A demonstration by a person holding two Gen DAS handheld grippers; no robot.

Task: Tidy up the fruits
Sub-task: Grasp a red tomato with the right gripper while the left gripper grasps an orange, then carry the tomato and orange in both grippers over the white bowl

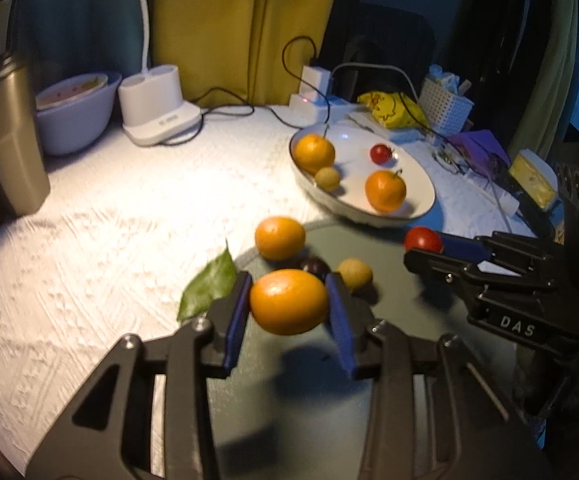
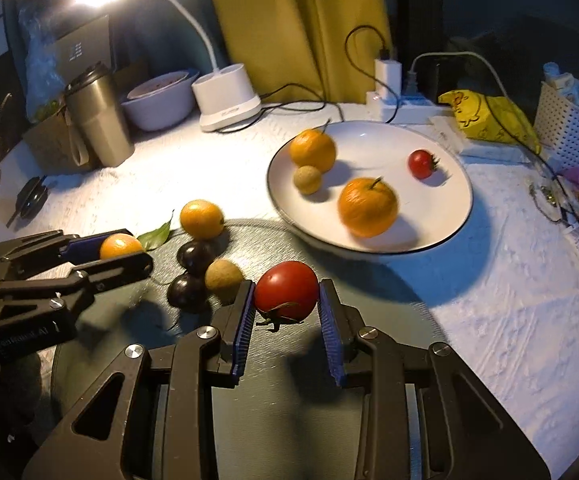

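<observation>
My left gripper (image 1: 288, 302) is shut on an orange (image 1: 288, 301), held above the dark green mat (image 1: 401, 336). My right gripper (image 2: 287, 300) is shut on a red tomato (image 2: 287, 290) above the same mat. The white plate (image 2: 449, 200) holds two oranges (image 2: 367, 207), a small tan fruit (image 2: 307, 179) and a small tomato (image 2: 422, 163). On the mat lie another orange (image 2: 201, 219), two dark plums (image 2: 187, 289), a tan fruit (image 2: 223, 276) and a green leaf (image 2: 156, 236). The right gripper also shows in the left wrist view (image 1: 423, 246).
A white lamp base (image 2: 229, 98), a steel tumbler (image 2: 97, 116) and a lilac bowl (image 2: 159, 108) stand at the back left. A power strip with cables (image 2: 389, 92), a yellow bag (image 2: 489, 118) and a white basket (image 2: 565, 122) crowd the back right.
</observation>
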